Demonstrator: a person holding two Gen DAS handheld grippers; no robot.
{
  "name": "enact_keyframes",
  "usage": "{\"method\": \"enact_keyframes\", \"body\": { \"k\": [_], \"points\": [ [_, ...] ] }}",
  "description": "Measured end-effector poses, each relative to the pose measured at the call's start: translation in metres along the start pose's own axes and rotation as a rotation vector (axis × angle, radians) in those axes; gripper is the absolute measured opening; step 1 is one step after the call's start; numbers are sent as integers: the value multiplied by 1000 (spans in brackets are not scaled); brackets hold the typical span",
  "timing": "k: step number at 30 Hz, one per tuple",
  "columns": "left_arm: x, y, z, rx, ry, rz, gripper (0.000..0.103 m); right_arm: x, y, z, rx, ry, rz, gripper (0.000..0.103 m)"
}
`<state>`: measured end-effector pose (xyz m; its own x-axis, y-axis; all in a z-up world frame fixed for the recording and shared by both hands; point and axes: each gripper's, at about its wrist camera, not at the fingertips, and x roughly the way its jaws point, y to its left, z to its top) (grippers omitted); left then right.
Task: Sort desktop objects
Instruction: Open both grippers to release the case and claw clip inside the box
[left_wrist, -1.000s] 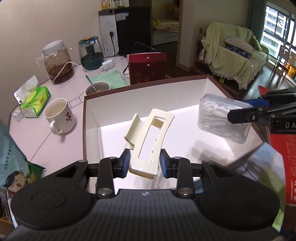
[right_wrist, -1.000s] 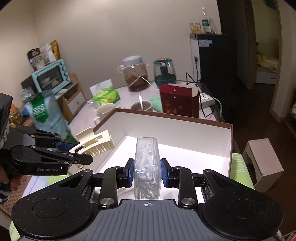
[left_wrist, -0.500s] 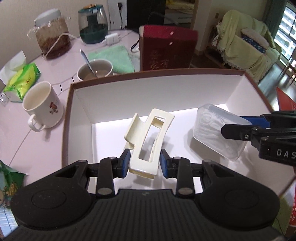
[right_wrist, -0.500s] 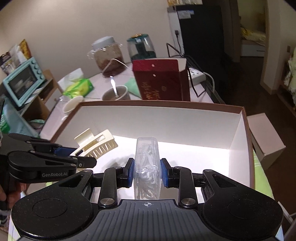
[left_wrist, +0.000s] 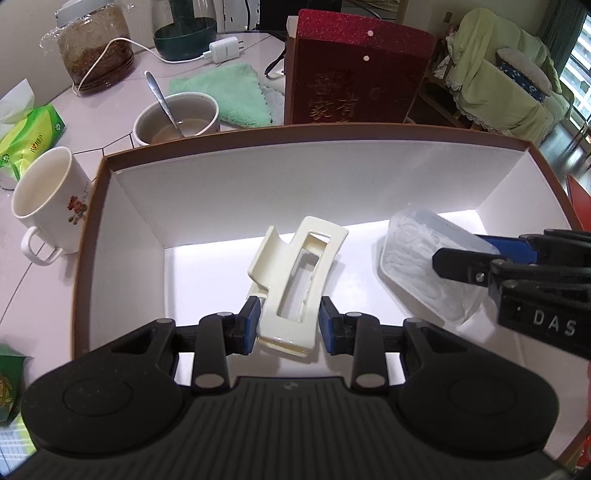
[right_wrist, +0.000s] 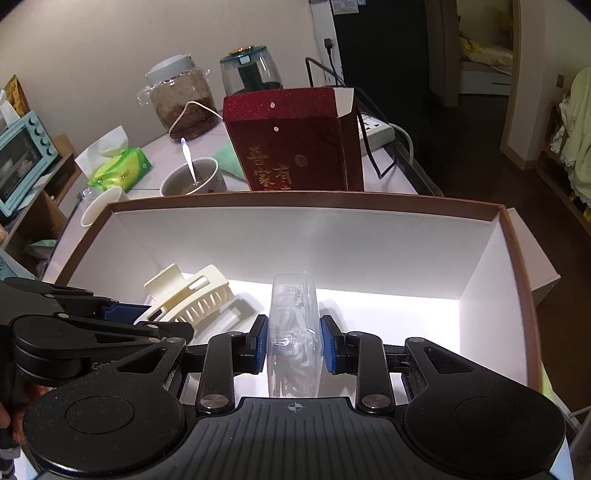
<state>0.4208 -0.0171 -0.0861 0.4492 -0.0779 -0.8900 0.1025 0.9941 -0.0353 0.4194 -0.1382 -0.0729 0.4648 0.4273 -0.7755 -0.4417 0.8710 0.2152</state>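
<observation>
Left wrist view: left claw (left_wrist: 286, 320) clenched on the cream hair clip (left_wrist: 295, 280), held low inside the white box (left_wrist: 229, 192); right claw (right_wrist: 291, 339) clamped on the clear plastic case (right_wrist: 293, 325), beside the clip in the box. Both items are over the box floor, not let go; whether they touch it is unclear. Outside the box, mug (left_wrist: 48, 203), bowl (left_wrist: 177, 118) and red carton (left_wrist: 354, 74) stand on the desk (left_wrist: 44, 280).

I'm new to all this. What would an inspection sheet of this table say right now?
Surface: pale table, crowded.
Job's things: cream hair claw and clear plastic case, both over the white-lined box.
Clutter: mug, bowl with spoon, tissue pack, green cloth, red carton, jar.
Grippers: left gripper shut on claw; right gripper shut on case.
Cables: white charger cord; black cord.
Surroundings: draped sofa, toaster oven.
</observation>
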Motion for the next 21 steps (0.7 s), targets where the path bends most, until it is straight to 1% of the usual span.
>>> {"method": "enact_keyframes", "body": {
  "k": [3,5,6,8,9,15,21],
  "points": [
    [8,0,2,-9,16,-3,30,10,-1,4,25,31,3,30],
    [12,0,1,-17,24,-8,40,14,-1,5,26,56,8,30],
    [12,0,-1,-21,25,-8,41,15,0,5,19,66,6,30],
    [10,-1,-4,-18,23,-5,44,18,1,4,5,83,1,56],
    [7,-1,-5,-18,17,-5,45,16,1,4,0,78,1,69],
    [-7,4,-13,-35,-3,-9,46,5,2,1,-28,48,3,69],
    [-14,7,-16,-39,-12,2,46,7,7,-3,-56,52,25,69]
  ]
}}
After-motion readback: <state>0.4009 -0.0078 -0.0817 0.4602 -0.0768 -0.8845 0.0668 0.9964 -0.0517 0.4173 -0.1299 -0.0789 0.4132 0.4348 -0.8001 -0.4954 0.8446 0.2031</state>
